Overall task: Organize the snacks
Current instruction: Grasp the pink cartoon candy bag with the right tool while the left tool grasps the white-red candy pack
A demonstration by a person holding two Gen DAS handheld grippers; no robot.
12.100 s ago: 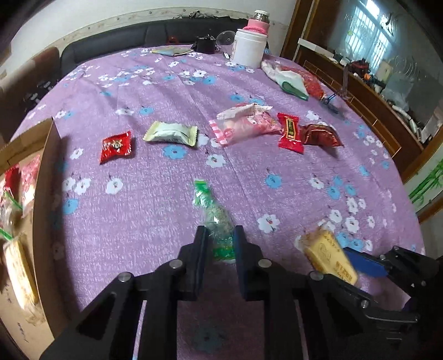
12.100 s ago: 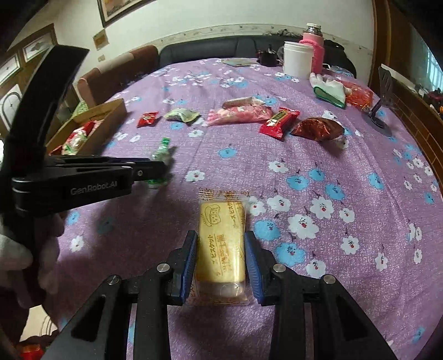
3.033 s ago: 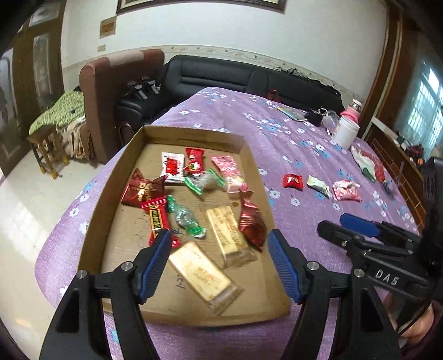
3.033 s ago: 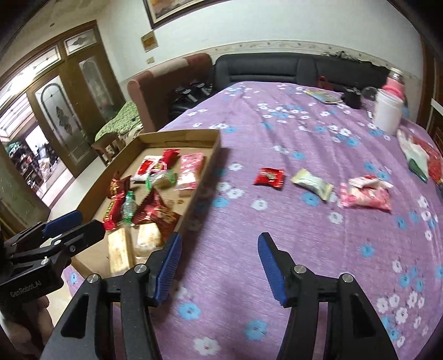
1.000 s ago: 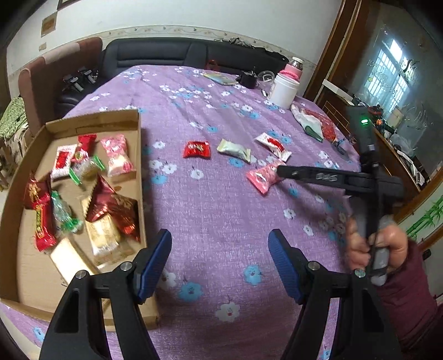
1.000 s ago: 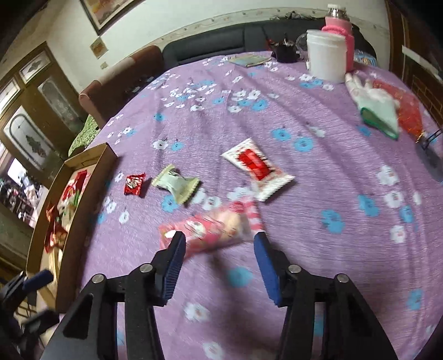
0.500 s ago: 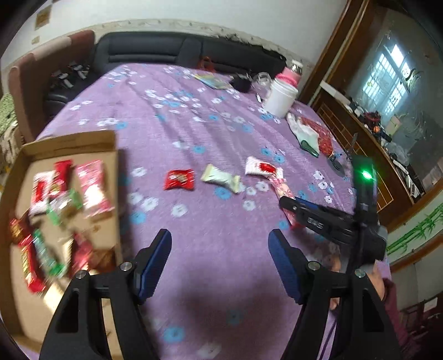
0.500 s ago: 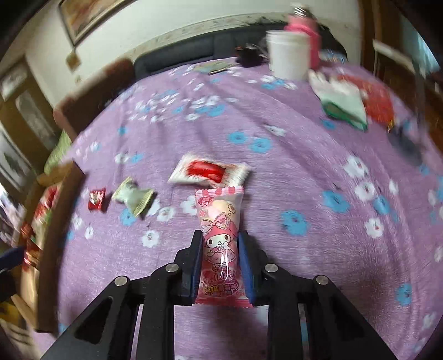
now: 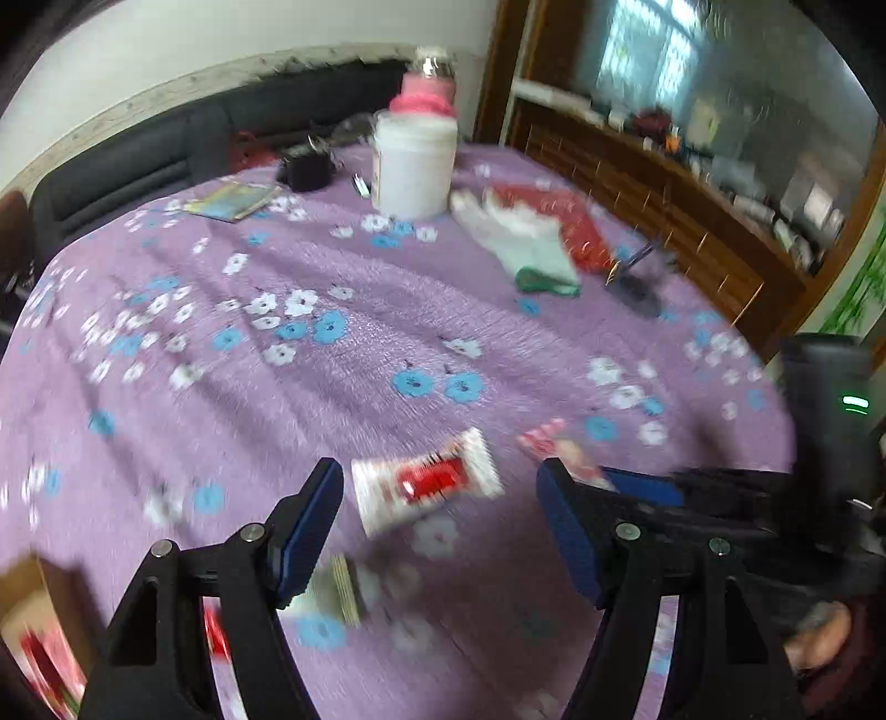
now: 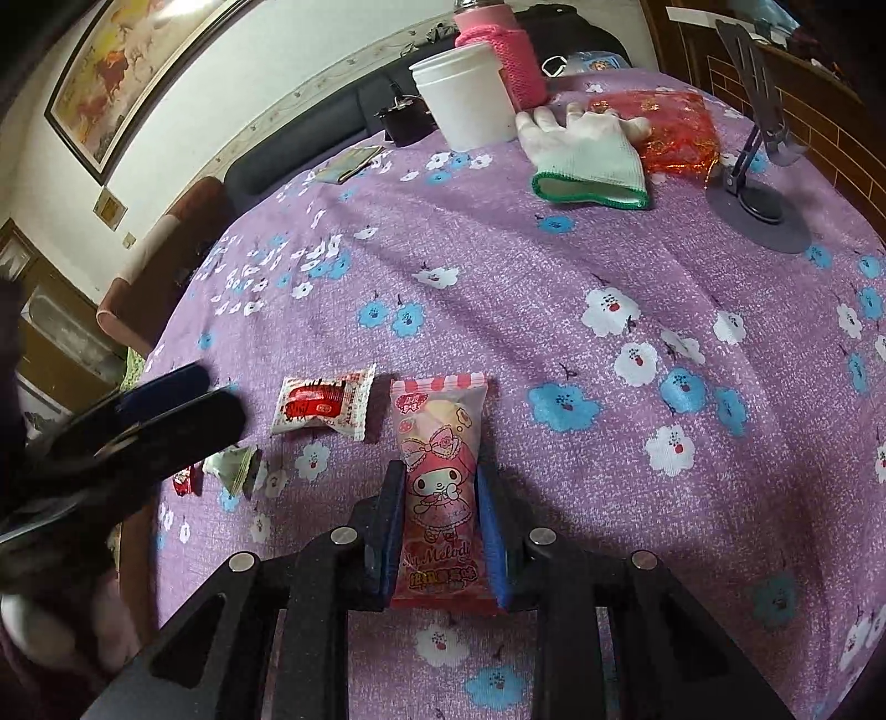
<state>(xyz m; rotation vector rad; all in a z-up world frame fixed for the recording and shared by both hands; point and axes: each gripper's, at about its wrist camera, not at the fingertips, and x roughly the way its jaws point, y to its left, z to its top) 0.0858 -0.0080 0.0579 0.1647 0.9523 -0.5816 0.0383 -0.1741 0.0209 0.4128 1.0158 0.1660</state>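
right gripper (image 10: 437, 501): clamped tight on the pink snack pack (image 10: 439, 476). A second ago the pack lay loose on the cloth between spread jaws, so that's the big change.
pink snack pack: lower half sits between the pads, top end sticks out forward over the purple tablecloth (image 10: 554, 288), just right of the red-and-white packet (image 10: 323, 408).
left gripper (image 9: 437, 531): jaws wide apart, nothing pinched. The red-and-white packet (image 9: 426, 483) lies on the cloth in the gap, nearer the left finger. A second ago this view was on the cardboard box full of snacks; now it's over the middle of the table.
other snacks: a pale green wrapper (image 10: 235, 466) and a small red candy (image 10: 184, 481) lie left of the red-and-white packet, partly behind the left gripper in the right wrist view.
farther out: white tub (image 10: 468, 97), pink knit bottle sleeve (image 10: 506, 52), white glove (image 10: 587, 152) and red foil bag (image 10: 673, 130) at the far edge, well beyond the red-and-white packet.
hard to see: left wrist view is smeared with motion blur; the box corner (image 9: 33, 587) at bottom left is barely a blob.
writing: "My Melody" on the pink snack pack; other print too small to read.
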